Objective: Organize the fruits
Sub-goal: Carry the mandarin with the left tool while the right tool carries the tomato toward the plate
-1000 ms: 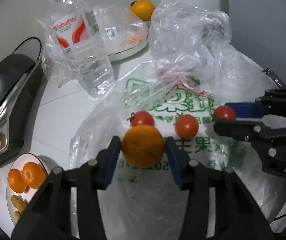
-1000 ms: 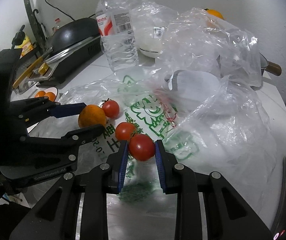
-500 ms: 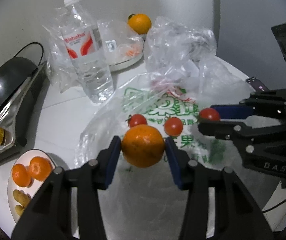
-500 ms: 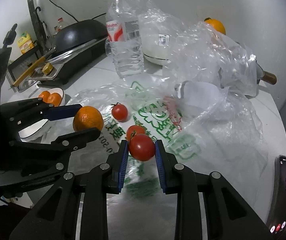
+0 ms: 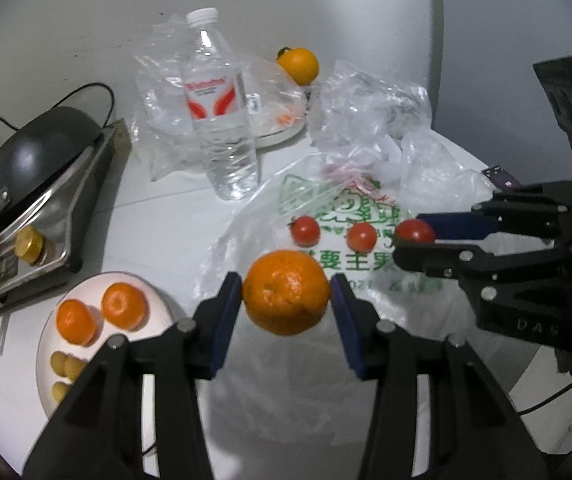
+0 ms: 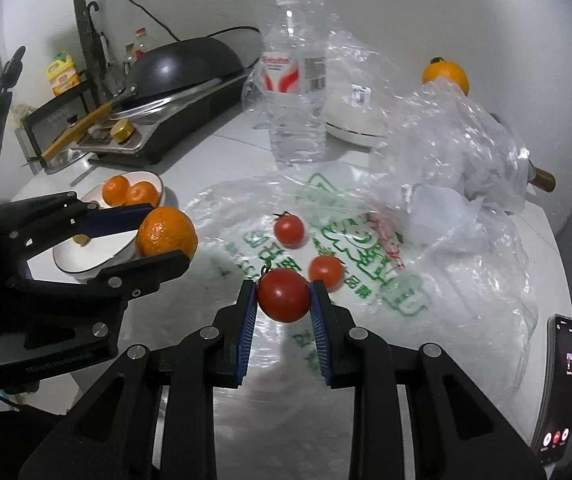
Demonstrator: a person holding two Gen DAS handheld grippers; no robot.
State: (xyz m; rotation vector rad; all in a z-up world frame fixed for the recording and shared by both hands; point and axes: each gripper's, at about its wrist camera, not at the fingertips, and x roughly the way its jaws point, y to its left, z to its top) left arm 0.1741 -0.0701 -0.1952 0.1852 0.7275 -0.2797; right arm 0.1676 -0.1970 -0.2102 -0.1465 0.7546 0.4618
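The left gripper jaws clamp a mandarin above the worktop's left edge; the right gripper jaws pinch a cherry tomato. Carry both level over the white bowl, then release gently.

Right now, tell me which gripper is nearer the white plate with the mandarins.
Left. The left gripper, holding an orange, hangs just beside the plate; the right gripper, holding a tomato, sits farther off over the plastic bag.
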